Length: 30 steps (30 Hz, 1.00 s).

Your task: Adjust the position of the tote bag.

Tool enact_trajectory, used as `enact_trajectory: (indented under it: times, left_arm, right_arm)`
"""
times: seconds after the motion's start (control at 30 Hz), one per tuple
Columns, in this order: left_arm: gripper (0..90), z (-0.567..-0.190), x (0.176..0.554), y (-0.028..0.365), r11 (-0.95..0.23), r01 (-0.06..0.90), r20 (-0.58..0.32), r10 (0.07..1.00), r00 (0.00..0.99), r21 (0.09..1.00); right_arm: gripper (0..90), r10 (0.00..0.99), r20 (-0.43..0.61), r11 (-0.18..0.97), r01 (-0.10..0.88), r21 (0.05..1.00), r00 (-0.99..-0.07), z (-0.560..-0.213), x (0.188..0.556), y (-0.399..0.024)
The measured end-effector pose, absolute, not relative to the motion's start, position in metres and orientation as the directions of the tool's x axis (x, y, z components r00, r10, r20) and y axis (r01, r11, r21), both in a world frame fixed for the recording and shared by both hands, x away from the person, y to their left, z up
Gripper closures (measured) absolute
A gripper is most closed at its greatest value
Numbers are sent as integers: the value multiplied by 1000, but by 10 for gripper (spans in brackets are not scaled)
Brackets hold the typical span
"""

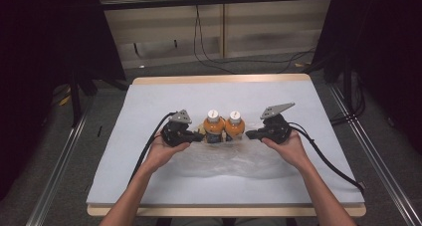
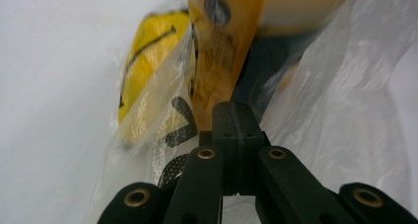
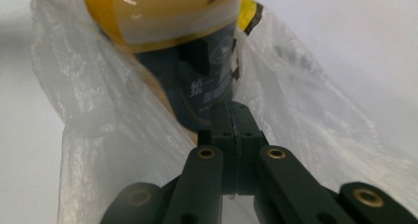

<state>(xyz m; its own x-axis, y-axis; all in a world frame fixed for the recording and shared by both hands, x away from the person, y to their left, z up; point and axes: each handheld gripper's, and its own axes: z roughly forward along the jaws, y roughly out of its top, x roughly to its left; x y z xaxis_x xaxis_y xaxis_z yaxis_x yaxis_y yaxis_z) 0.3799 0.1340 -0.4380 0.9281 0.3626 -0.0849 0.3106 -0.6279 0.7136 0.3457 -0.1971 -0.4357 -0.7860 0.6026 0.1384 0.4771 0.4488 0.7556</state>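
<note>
Plastic bag edges I pinch with both hand-held grippers, left and right (bottles inside); lifting remains.

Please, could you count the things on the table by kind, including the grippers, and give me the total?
Orange bottles with white caps: 2, left bottle and right bottle
Clear plastic bag: 1, plastic bag
Grippers: 2, left gripper and right gripper, both shut on the bag's edge
Total: 5

Dim surroundings, evenly lit table; both gripper views blurred close up, perhaps overexposed.
</note>
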Motion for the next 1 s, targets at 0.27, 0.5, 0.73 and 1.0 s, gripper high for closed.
enact_trajectory:
  times: [0.27, 0.5, 0.73, 1.0]
  left_arm:
    - [900, -455, 381, 130, -684, 302, -68, 347, 935, 664]
    - [900, -468, 381, 129, -736, 301, -52, 341, 939, 607]
    - [900, -469, 379, 135, -745, 300, -43, 343, 938, 597]
    - [900, -465, 371, 147, -786, 275, 31, 350, 936, 554]
  right_arm:
    - [900, 569, 133, 530, 486, 695, -812, -443, 345, -190]
    - [900, 554, 106, 650, 509, 565, -826, -463, 346, -175]
    - [900, 554, 37, 707, 493, 508, -832, -463, 345, -172]
    - [900, 552, -70, 780, 486, 394, -831, -456, 337, -173]
